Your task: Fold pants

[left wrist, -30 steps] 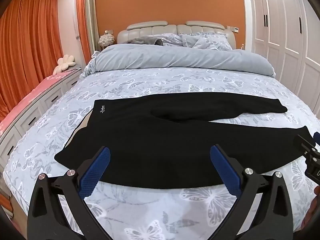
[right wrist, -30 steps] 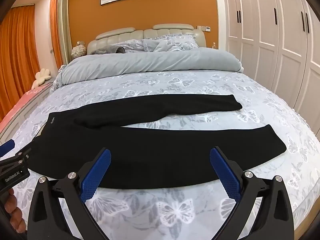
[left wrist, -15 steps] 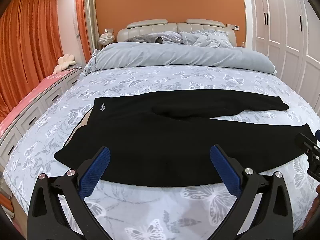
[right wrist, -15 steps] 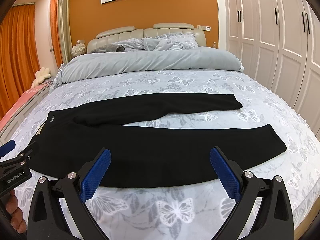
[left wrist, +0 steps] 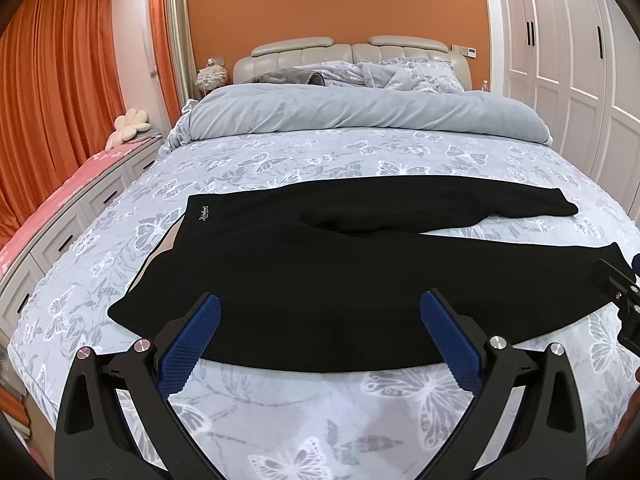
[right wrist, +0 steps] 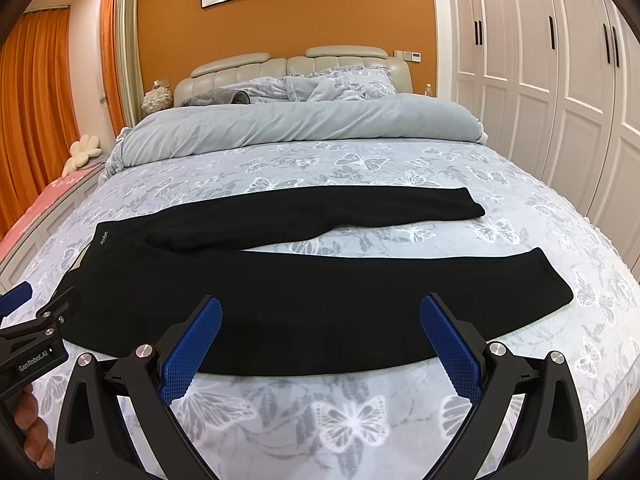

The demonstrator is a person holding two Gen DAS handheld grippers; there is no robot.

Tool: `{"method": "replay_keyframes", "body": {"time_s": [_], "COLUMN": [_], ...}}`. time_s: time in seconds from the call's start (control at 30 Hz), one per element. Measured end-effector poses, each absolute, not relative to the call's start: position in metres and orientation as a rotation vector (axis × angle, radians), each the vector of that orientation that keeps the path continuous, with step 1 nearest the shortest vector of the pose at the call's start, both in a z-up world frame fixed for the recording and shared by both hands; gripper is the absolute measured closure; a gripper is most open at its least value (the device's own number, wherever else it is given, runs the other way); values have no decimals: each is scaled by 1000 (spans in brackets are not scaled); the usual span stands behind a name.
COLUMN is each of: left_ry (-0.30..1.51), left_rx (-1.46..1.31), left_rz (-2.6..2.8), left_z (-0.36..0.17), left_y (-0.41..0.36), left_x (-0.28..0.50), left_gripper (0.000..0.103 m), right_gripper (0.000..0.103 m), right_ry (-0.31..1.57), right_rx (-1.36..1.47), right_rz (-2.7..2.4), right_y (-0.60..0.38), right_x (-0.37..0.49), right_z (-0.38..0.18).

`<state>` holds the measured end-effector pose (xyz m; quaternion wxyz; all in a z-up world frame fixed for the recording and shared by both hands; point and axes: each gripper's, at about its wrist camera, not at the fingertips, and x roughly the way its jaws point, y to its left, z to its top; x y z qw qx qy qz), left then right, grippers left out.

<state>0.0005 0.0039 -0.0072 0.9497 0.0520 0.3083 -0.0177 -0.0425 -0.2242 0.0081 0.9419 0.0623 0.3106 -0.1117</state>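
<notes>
Black pants [left wrist: 320, 264] lie flat across the bed, waistband at the left with a small white logo, both legs running right, the far leg angled away. They also show in the right wrist view [right wrist: 320, 292]. My left gripper [left wrist: 320, 340] is open and empty, held above the near edge of the pants by the seat. My right gripper [right wrist: 320, 340] is open and empty above the near leg. Each gripper shows at the edge of the other's view.
The bed has a butterfly-print sheet [left wrist: 320, 420]. A rolled grey duvet [left wrist: 360, 116] and pillows lie at the headboard. Drawers with a pink top [left wrist: 60, 216] and orange curtains stand left. White wardrobes [right wrist: 560, 80] line the right.
Both grippers have drifted slightly back and up from the pants. The pants have not moved and both grippers stay open.
</notes>
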Motion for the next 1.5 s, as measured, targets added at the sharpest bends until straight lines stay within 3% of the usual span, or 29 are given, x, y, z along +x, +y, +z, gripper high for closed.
{"method": "replay_keyframes", "body": {"time_s": [1.5], "left_ry": [627], "left_rx": [111], "left_rz": [-31], "left_z": [-9], "left_y": [6], "left_x": [1], "left_gripper": [5], "right_gripper": [5], "right_ry": [639], "right_rx": [128], "right_rz": [-223], "right_y": [-224], "right_x": [-40], "right_z": [7]}}
